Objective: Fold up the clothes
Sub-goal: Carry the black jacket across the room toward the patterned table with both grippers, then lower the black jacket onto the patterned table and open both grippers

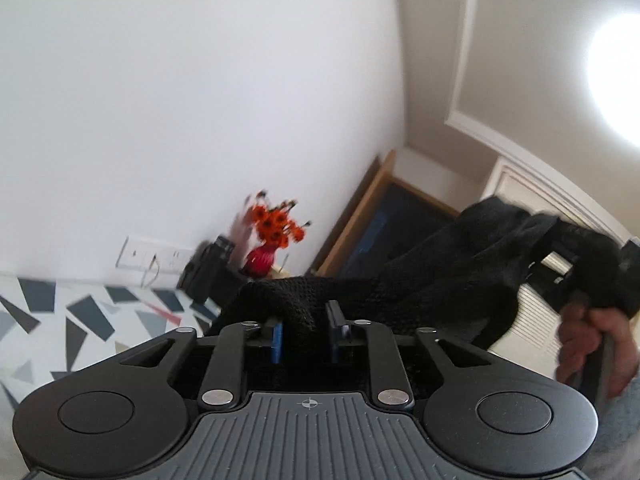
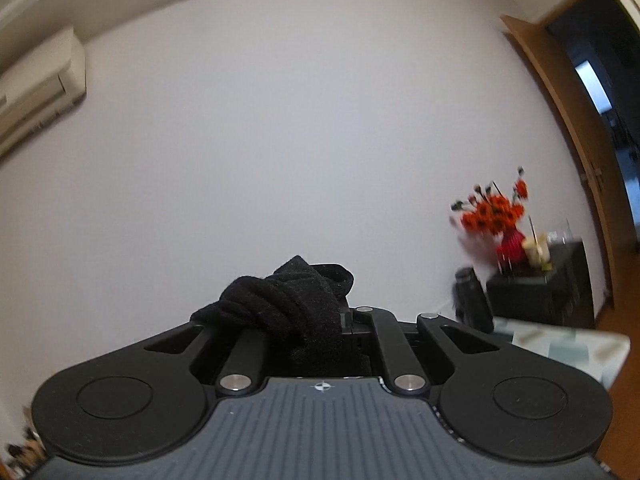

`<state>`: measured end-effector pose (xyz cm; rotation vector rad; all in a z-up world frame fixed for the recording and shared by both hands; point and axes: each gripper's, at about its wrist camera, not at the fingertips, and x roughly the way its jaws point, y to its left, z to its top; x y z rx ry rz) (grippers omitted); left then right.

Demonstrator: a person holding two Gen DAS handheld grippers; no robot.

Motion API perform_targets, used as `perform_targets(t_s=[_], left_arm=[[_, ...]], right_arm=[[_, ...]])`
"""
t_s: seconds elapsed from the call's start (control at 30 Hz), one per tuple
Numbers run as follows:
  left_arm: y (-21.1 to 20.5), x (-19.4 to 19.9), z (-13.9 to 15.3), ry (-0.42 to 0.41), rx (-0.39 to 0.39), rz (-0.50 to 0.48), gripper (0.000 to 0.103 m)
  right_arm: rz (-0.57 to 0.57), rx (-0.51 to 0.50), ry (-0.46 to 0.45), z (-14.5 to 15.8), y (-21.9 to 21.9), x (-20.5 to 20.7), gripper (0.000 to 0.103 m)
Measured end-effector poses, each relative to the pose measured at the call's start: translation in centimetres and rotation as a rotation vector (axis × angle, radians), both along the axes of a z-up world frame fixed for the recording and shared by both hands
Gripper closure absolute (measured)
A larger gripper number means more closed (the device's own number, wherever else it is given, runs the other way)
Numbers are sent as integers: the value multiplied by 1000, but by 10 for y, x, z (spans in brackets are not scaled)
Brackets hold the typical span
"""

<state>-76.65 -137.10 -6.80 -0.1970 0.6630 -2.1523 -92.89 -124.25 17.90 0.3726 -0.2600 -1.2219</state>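
Aloft, both claws pinch one black knit garment (image 1: 440,280) — left claw (image 1: 306,320), right claw (image 2: 308,308) — stretched between them.

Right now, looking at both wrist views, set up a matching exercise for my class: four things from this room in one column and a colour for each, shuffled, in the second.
Things:
1. garment stretched from the left gripper towards the right gripper
2. flowers
3. door frame
4. wall

Colours:
A. white
B. orange-red
C. black
D. light brown wood

Pairs: 1-C, 2-B, 3-D, 4-A
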Motion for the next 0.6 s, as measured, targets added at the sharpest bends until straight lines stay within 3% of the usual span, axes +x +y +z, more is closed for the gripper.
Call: perform_targets(t_s=[0.2,0.33,0.47,0.6], left_arm=[[-86,-27,-31,-3,70,64,85],[-111,-25,-36,-99,-7,172,89],[-136,-24,-31,-107,-1,283,96],[-157,-45,-22,-146,1,421,97]], right_arm=[[8,-65,148,-8,-89,22,93],[68,-50,66,-21,-160,13,93],[139,-52,36,-28,-234,8,93],[312,-97,-30,-28,-305,5,93]])
